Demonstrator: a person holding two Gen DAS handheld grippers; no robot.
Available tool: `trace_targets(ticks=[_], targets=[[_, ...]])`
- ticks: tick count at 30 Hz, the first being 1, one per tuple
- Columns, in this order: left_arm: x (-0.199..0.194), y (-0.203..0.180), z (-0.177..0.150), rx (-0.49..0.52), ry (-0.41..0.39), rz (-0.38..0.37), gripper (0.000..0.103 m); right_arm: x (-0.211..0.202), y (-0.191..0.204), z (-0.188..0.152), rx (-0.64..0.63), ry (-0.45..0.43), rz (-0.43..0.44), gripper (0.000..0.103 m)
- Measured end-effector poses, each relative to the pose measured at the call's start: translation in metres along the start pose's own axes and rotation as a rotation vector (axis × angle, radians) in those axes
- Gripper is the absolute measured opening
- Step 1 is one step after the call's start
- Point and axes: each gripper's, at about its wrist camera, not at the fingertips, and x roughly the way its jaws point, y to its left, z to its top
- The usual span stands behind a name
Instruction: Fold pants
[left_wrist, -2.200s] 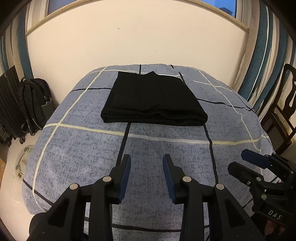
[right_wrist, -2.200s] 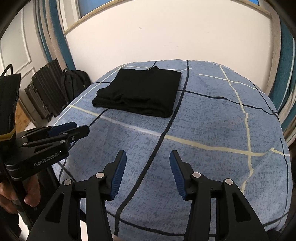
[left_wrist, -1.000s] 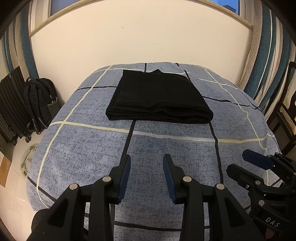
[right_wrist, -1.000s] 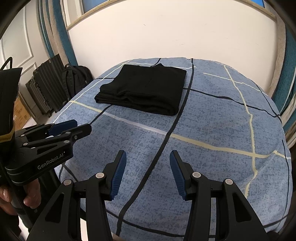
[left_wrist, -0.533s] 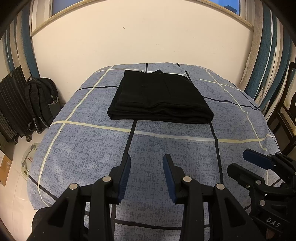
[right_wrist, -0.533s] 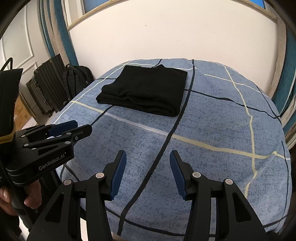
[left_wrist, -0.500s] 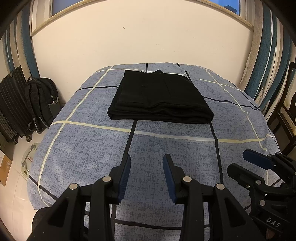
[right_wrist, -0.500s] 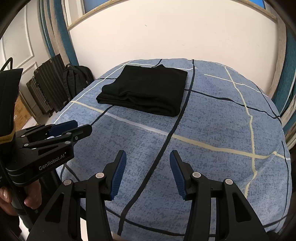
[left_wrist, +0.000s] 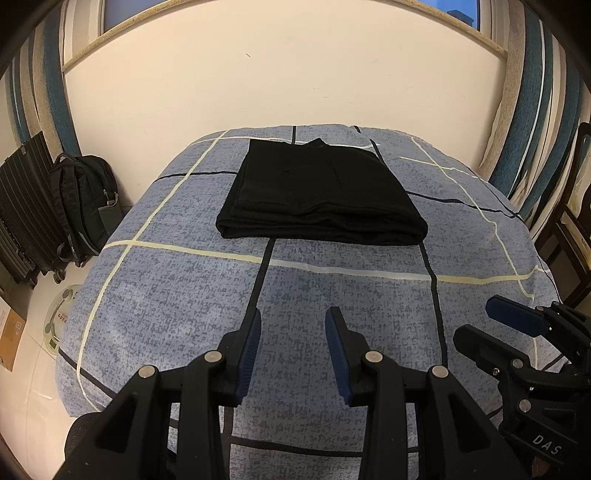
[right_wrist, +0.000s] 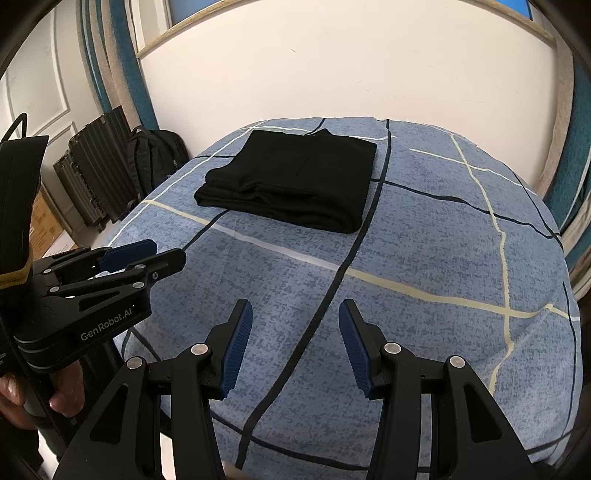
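The black pants (left_wrist: 317, 195) lie folded in a neat rectangle on the far part of the blue checked bed (left_wrist: 332, 306); they also show in the right wrist view (right_wrist: 291, 184). My left gripper (left_wrist: 293, 319) is open and empty, hovering over the near edge of the bed, well short of the pants. My right gripper (right_wrist: 295, 314) is open and empty, beside it at the near edge. Each gripper shows in the other's view: the right one (left_wrist: 484, 321) at the lower right, the left one (right_wrist: 166, 251) at the left.
A black backpack (left_wrist: 81, 206) and dark suitcases (left_wrist: 18, 229) stand on the floor left of the bed, with a bathroom scale (left_wrist: 59, 317) by them. A dark wooden chair (left_wrist: 565, 236) is at the right. A cream wall rises behind the bed.
Both grippers have drifted slightly; the view has shifted a little since 2.2 s ago. The pants have not moved and both grippers stay open.
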Motion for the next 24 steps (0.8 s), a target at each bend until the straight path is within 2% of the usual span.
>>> trace_targets(ticks=[24], targets=[[0.0014, -0.0020, -0.0011, 0.003, 0.002, 0.002, 0.039, 0.0005, 0.0000, 0.0006, -0.004, -0.002, 0.009, 0.050]])
